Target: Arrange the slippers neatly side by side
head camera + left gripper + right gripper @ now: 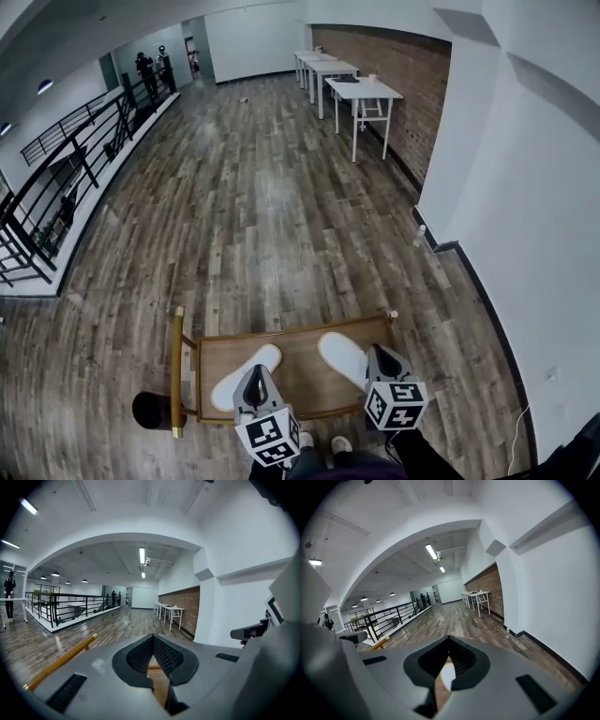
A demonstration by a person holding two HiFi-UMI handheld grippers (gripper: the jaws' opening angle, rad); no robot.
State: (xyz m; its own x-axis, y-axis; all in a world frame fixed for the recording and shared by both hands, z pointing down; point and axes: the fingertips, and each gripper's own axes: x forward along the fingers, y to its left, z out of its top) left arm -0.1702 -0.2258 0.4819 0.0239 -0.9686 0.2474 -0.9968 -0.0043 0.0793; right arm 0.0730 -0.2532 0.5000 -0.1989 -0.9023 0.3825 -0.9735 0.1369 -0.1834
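At the near edge of the tray (302,367), the left gripper (256,372) has its jaws closed tip to tip with nothing between them. It hangs over the near half of the left slipper (242,377); contact cannot be told. The right gripper (376,350) is closed and empty too. It covers the near end of the right slipper (341,355), and a sliver of white shows below its jaw tips in the right gripper view.

Both slippers lie flat on the wooden tray, apart, with bare wood between them. The left one's long axis runs from near left to far right, the right one's from near right to far left. Their far ends lean toward each other and their near ends splay. Which ends are the toes cannot be told.

A gold rail (176,370) edges the tray's left side, with a black round thing (150,410) just outside it. The person's shoes (323,442) stand just beside the near edge. Beyond are plank floor (253,206), a white wall (525,187) at right, a black railing (66,178) at left, and white tables (361,94) far off.
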